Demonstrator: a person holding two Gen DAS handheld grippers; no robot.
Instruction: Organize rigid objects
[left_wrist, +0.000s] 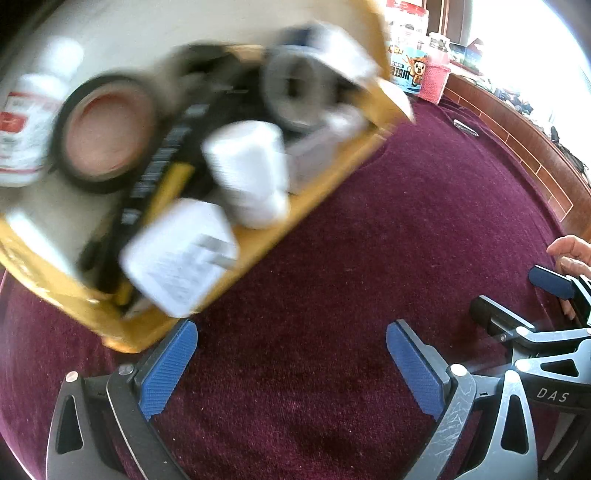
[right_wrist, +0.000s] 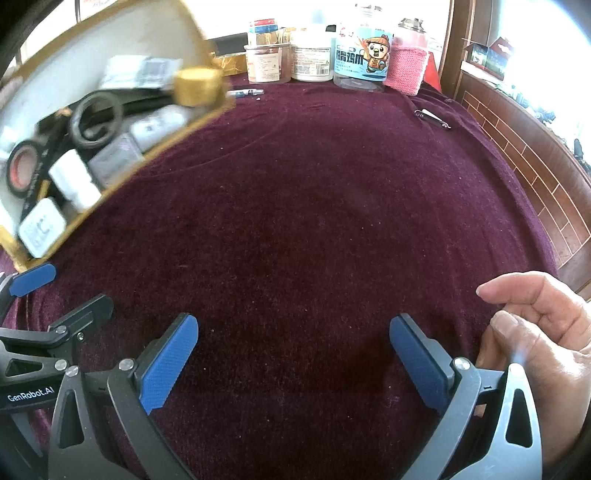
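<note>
A yellow cardboard box (left_wrist: 291, 221) (right_wrist: 122, 177) sits on the dark red cloth at the left, blurred in both views. Inside it lie a black tape roll (left_wrist: 103, 133) (right_wrist: 24, 170), a grey ring (left_wrist: 295, 88) (right_wrist: 96, 120), white bottles (left_wrist: 247, 173) (right_wrist: 74, 181), a white flat pack (left_wrist: 181, 258) (right_wrist: 42, 227) and a gold round lid (right_wrist: 197, 85). My left gripper (left_wrist: 291, 369) is open over bare cloth just right of the box's near corner. My right gripper (right_wrist: 293, 363) is open and holds nothing, with a hand (right_wrist: 543, 325) beside its right finger.
Jars and tubs (right_wrist: 310, 55) and a pink knitted cover (right_wrist: 408, 64) line the far edge. A metal clipper (right_wrist: 432, 118) (left_wrist: 466, 128) lies at the right on the cloth, a small pen-like item (right_wrist: 245, 93) near the box. A brick-patterned ledge (right_wrist: 535, 177) runs along the right.
</note>
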